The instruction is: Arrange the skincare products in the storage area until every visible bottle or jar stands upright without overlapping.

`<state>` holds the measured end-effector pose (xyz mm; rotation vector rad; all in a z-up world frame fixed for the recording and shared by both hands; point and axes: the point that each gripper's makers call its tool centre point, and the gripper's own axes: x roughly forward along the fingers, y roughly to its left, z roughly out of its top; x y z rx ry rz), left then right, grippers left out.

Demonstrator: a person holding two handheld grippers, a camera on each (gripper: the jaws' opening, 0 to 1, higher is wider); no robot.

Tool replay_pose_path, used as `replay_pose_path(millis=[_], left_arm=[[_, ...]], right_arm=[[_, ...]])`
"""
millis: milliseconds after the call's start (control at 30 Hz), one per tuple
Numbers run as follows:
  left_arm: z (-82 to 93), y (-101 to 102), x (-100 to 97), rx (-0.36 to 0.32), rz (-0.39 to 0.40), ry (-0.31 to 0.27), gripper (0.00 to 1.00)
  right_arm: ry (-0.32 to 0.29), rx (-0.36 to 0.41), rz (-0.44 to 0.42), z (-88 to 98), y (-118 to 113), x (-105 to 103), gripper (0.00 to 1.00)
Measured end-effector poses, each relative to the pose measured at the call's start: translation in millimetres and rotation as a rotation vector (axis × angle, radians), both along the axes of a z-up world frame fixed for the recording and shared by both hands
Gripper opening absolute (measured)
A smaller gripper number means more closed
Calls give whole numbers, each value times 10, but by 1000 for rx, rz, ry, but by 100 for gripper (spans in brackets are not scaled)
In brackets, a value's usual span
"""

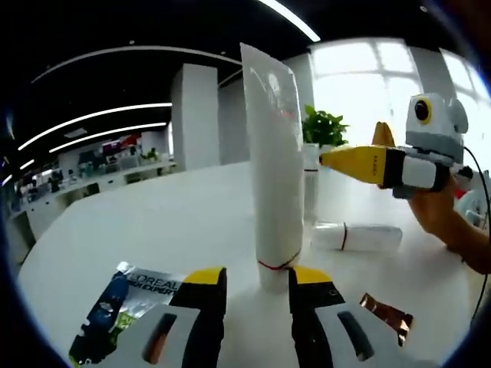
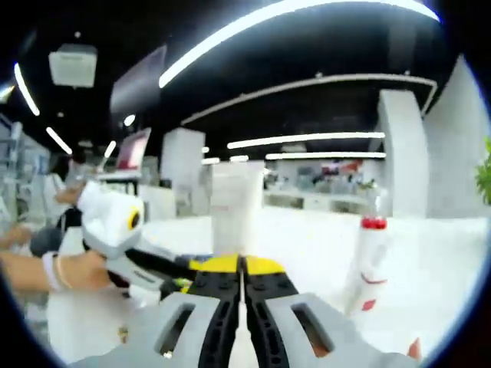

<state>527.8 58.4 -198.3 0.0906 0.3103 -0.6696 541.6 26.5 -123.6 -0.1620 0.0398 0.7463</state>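
Left gripper (image 1: 254, 282) fingers (image 1: 205, 277) parted, yellow-tipped, standing either side of the base of a tall white tube (image 1: 272, 165) without clear contact; a gap shows on each side of the cap. Tube upright on the white table (image 1: 153, 222), cap end down, crimped flat end up, a thin red line round the body just above the cap, faint red marking near mid-height. Glossy white surface, tapering from round base to flat top. Right gripper (image 2: 242, 268) fingers pressed together, nothing between them, seen in the right gripper view; same gripper entering the left gripper view from the right, yellow tips close to the tube's upper half, held by a hand (image 1: 445, 218). White bottle with red band (image 1: 357, 236) lying on its side on the table, behind and right of the tube, apart from it. Second white bottle with red cap (image 2: 367, 264) upright in the right gripper view, right of the closed fingers. Dark printed sachet (image 1: 123, 307) flat on the table at lower left, lettering partly legible. Small copper-coloured foil piece (image 1: 387, 314) at lower right. Potted green plant (image 1: 322, 126) beyond the table.
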Motion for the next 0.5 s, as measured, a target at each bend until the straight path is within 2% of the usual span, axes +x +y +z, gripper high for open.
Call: replay_pose_path(millis=[133,233,367,500], left_arm=[[0,26,71,-4,6,4,28],[-11,10,46,-9,10,7,27],[-20,-3,53,-10,8,9,24],[-22,8,122,-2,3,4,20]], right_arm=[[126,-206,25,-467,132,-15,0],[151,-321,19,-677,158,-10,0],[138,-357,-2,-751,162,5,0],[130,-337,-23,-724,126,47,0]])
